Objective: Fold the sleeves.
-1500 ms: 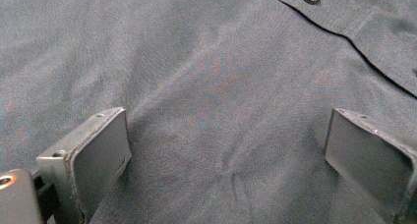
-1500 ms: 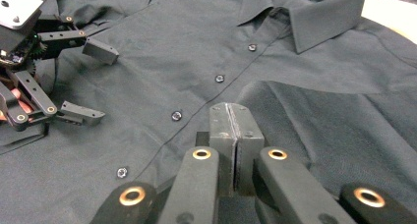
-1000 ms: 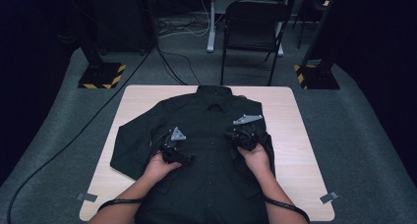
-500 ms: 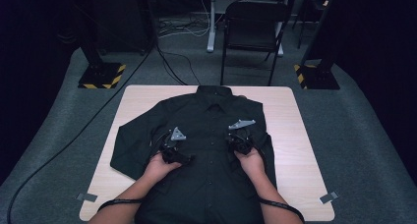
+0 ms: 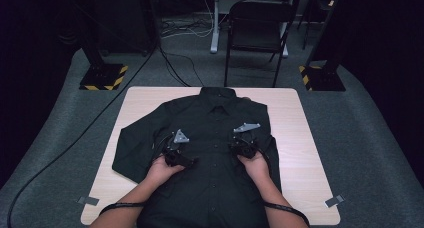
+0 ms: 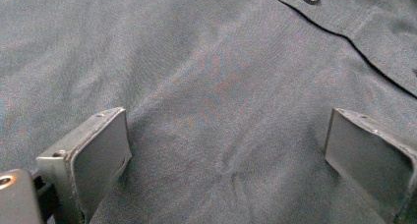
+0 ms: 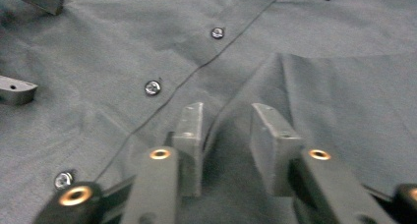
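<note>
A: We have the shirt spread flat, front up and buttoned, on the tabletop. Its collar points to twelve o'clock, the hem runs off the edge at six, and one sleeve angles out toward eight.

B: Our left tongs rest on the chest panel at about nine o'clock from the button line. In the left gripper view their jaws stand wide apart, tips down on smooth cloth, with nothing pinched between them.

A: And our right tongs sit at about three o'clock from that line, level with the left pair.

B: Their jaws have just been opening. In the right gripper view we see them a little apart, with a raised ridge of fabric between the pads. We can't say the pads press on it; there is a gap on either side.

A: The placket with its buttons runs from seven o'clock up to one in that view, just beside the left jaw.

B: We also see the left tongs' jaw tips at its ten o'clock edge.
</note>
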Demonstrator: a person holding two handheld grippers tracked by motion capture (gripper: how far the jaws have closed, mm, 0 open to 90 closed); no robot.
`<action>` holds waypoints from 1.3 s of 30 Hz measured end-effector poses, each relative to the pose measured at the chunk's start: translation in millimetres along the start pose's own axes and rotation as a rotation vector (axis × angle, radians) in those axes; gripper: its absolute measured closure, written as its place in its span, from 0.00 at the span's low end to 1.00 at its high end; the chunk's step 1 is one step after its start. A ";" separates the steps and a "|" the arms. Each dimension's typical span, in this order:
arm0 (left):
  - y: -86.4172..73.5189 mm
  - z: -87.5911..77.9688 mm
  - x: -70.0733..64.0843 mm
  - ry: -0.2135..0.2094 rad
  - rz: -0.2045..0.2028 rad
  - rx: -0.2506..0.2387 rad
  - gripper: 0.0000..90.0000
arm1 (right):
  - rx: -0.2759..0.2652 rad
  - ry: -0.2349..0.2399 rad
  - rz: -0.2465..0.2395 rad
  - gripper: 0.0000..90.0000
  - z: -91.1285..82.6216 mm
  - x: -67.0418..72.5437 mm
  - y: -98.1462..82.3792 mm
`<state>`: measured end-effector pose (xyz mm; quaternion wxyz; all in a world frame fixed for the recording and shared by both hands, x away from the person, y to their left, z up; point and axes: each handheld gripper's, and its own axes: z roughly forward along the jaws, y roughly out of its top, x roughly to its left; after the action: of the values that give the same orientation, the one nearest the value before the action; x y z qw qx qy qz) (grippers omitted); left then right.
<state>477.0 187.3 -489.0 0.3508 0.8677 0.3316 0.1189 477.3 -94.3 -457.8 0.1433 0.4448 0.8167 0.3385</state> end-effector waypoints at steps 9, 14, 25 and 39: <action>0.0 0.0 0.0 0.000 0.000 0.000 0.04 | -0.031 0.012 -0.018 0.54 -15.1 -6.1 -7.6; 0.0 0.0 0.0 0.000 0.000 0.000 0.04 | 0.000 0.011 -0.032 0.54 -17.7 -9.4 -12.6; 0.0 0.0 -0.1 0.000 -0.001 -0.001 0.04 | 0.046 0.044 -0.060 0.49 -14.4 -3.8 -28.6; 0.8 1.2 -0.3 -0.011 0.013 0.010 0.00 | -0.017 0.001 -0.046 0.42 -5.2 9.3 -41.3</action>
<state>477.7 186.0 -489.4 0.3474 0.8722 0.3248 0.1147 443.3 -104.4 -481.5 0.1544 0.4246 0.8239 0.3422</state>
